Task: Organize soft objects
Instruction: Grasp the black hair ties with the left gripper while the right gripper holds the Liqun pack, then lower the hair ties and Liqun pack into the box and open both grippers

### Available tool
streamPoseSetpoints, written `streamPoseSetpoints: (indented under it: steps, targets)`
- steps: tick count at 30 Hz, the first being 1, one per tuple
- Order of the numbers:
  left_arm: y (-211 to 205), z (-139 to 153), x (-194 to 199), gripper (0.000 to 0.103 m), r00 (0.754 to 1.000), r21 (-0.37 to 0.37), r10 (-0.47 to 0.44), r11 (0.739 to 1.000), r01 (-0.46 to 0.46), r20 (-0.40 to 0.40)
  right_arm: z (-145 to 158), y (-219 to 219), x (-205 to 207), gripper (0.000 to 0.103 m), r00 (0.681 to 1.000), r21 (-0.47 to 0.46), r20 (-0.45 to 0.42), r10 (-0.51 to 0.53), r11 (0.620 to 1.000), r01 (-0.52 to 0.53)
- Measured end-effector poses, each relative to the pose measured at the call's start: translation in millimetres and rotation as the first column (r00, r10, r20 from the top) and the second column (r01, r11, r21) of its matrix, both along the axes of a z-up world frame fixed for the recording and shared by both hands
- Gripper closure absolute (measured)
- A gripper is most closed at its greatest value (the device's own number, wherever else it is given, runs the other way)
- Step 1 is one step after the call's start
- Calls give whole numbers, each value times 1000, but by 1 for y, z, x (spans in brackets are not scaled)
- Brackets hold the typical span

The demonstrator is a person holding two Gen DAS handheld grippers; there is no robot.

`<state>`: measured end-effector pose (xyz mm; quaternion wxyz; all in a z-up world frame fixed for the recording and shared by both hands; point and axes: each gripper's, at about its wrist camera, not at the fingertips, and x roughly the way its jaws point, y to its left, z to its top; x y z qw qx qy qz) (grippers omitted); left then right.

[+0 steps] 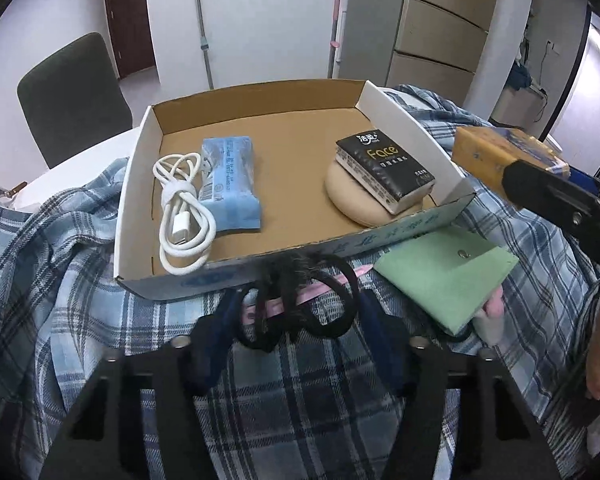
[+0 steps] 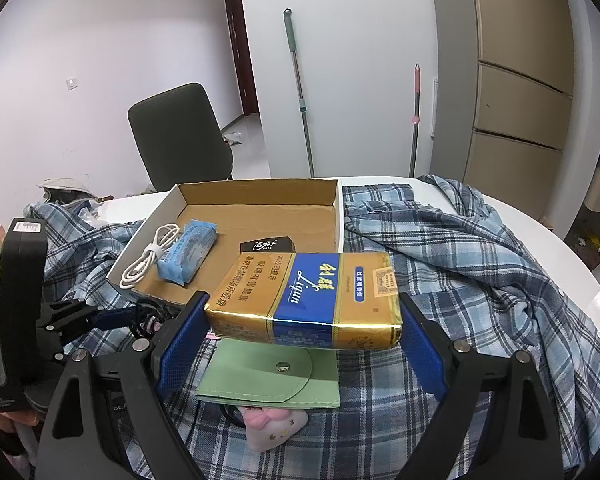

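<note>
A shallow cardboard box (image 1: 136,184) (image 2: 260,196) lies on a plaid shirt. In it are a white cable (image 1: 182,216) (image 2: 148,258), a blue tissue pack (image 1: 230,184) (image 2: 188,254), and a black tissue pack (image 1: 384,170) (image 2: 266,245) on a beige puff (image 1: 352,204). My left gripper (image 1: 296,300) sits over a black furry hair tie (image 1: 300,300) in front of the box; whether the blue fingers press it is unclear. My right gripper (image 2: 304,324) is shut on a gold and blue pack (image 2: 304,296) (image 1: 500,148), held above a green pouch (image 2: 272,372) (image 1: 448,276).
The plaid shirt (image 2: 460,280) (image 1: 60,280) covers a white round table (image 2: 580,264). A pink strip (image 1: 332,286) lies under the hair tie. A pink plush toy (image 2: 276,424) lies under the pouch. A dark chair (image 2: 180,136) stands behind the table, with mops against the wall.
</note>
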<state>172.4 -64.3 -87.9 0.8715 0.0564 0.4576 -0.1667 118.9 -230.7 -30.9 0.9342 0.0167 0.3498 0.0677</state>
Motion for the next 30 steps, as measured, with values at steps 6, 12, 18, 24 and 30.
streamPoseSetpoints:
  steps: [6,12,18,24,30]
  targets:
    - [5,5,-8,84,1000,-44,-4,999,4,-4,0,-1,0,14,1000,0,1,0,1000,0]
    - [6,8,-12,93,1000,-92,-8,996,8,1,0,-2,0,14,1000,0,1,-1,1000,1]
    - [9,22,-17,93,999,-135,-11,991,15,34,2,-4,-1,14,1000,3,15,-4,1000,4]
    - [15,56,-36,93,994,-148,-24,988,40,110,25,0,-12,14,996,-21,88,-5,1000,7]
    - [26,95,-31,93,981,-183,11,983,26,195,51,-7,-5,14,993,11,115,-26,1000,25]
